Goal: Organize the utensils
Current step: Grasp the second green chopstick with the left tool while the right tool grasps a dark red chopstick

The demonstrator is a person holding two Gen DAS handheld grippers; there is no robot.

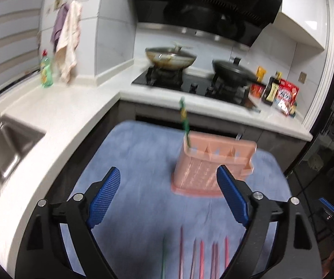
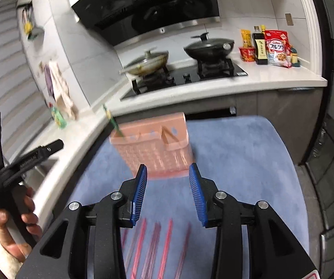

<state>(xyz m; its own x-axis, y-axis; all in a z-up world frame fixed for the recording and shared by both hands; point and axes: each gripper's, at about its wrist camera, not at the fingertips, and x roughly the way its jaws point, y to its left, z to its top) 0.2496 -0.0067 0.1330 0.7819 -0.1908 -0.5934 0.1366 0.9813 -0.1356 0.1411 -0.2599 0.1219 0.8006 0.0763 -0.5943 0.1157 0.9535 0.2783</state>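
Note:
A pink slotted utensil holder [image 1: 210, 162] [image 2: 154, 147] stands upright on a blue mat [image 1: 139, 162] [image 2: 236, 158]. One green chopstick [image 1: 184, 122] [image 2: 112, 122] sticks out of its left compartment. Several pink chopsticks [image 1: 201, 258] [image 2: 153, 244] and a green one [image 1: 163, 260] lie on the mat in front of the holder. My left gripper [image 1: 170, 183] hovers over the mat just short of the holder, jaws wide apart and empty. My right gripper [image 2: 168, 182] is open with a narrower gap, nothing between its blue pads, above the pink chopsticks.
A white L-shaped counter wraps behind the mat, with a steel sink [image 1: 1, 148] at left. Two pans sit on the black hob [image 1: 183, 81] [image 2: 183, 76]. Food packets and a bottle [image 2: 267, 46] stand at right. A hand [image 2: 13, 223] holds the other gripper's handle at lower left.

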